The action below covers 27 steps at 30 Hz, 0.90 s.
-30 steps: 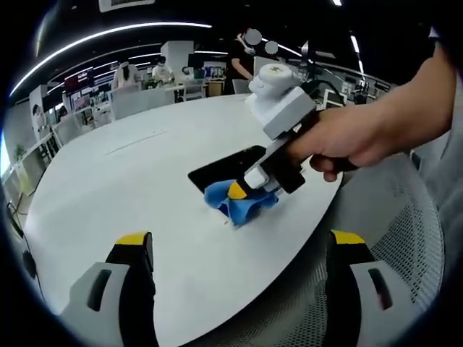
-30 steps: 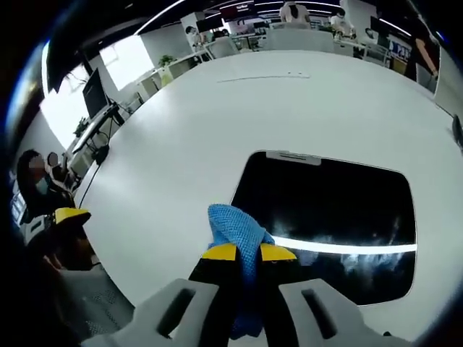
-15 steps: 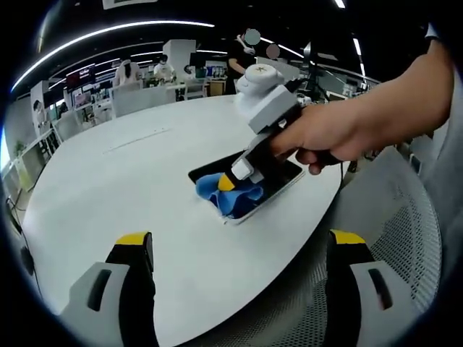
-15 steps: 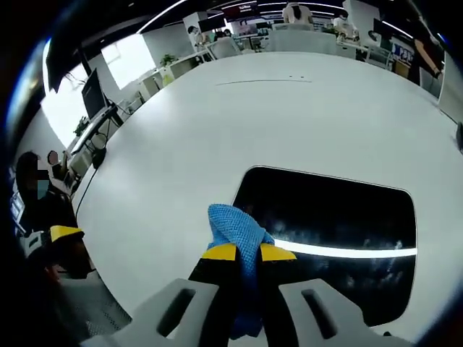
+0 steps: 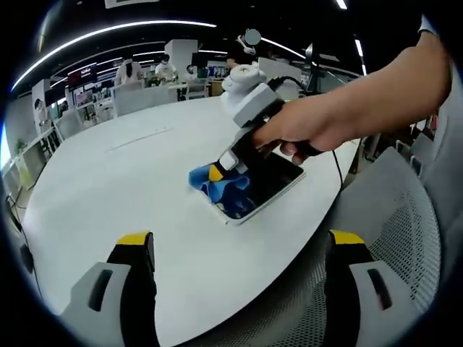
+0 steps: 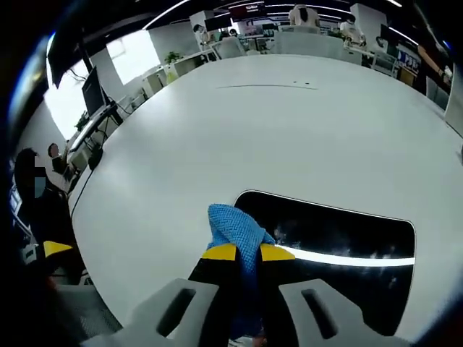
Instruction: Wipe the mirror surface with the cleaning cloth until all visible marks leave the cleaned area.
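Observation:
A dark rectangular mirror (image 6: 340, 253) lies flat on the white table (image 6: 275, 130), near its edge. My right gripper (image 6: 248, 252) is shut on a blue cleaning cloth (image 6: 235, 230), which rests on the mirror's near left corner. In the left gripper view the right gripper (image 5: 216, 173), held by a person's hand (image 5: 304, 130), presses the blue cloth (image 5: 221, 186) onto the far end of the mirror (image 5: 271, 181). My left gripper (image 5: 235, 249) stands open over the table's near edge, well short of the mirror, with nothing between its fingers.
A mesh chair (image 5: 405, 238) stands beside the table at the right of the left gripper view. A cable (image 5: 340, 170) hangs from the right gripper. Desks, monitors and people fill the room beyond the table.
The right gripper has carried the cloth along the mirror toward its far end. The left gripper has stayed still and open.

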Each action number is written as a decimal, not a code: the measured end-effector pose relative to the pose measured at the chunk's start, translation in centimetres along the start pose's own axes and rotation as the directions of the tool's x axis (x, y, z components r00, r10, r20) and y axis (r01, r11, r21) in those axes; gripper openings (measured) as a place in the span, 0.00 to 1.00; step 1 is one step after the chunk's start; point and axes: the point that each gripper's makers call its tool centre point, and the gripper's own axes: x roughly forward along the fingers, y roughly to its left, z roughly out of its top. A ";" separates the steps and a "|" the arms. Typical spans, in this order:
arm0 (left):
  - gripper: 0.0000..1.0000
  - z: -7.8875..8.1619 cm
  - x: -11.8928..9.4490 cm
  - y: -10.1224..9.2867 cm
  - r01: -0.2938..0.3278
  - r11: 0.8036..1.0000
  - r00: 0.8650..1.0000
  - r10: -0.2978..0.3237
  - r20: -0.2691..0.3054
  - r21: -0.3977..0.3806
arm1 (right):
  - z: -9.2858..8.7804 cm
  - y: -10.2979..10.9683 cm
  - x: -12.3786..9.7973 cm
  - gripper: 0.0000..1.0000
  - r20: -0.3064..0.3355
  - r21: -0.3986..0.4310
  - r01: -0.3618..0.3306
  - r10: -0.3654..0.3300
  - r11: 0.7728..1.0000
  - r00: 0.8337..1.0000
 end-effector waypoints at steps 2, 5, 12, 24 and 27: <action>0.97 0.0 0.0 0.0 -0.001 1.000 1.000 0.001 0.000 0.000 | 0.4 -0.2 0.2 0.04 0.001 -0.003 0.000 0.000 1.000 1.000; 0.96 -0.1 0.0 0.0 -0.001 1.000 1.000 0.001 -0.005 0.000 | 1.0 -0.6 0.7 0.04 0.001 -0.009 0.000 0.000 1.000 1.000; 0.95 -0.1 0.0 0.2 -0.004 1.000 1.000 0.004 -0.007 -0.001 | 2.1 -1.0 1.5 0.04 -0.007 -0.028 0.004 -0.004 1.000 1.000; 0.96 -0.3 0.2 0.7 -0.017 1.000 1.000 0.017 -0.003 -0.003 | 2.6 -1.1 1.8 0.04 -0.012 -0.049 0.000 0.000 0.999 1.000; 0.96 -0.3 0.2 0.7 -0.018 1.000 1.000 0.018 -0.004 -0.002 | 2.5 -1.3 1.7 0.04 -0.013 -0.055 0.001 -0.001 0.998 1.000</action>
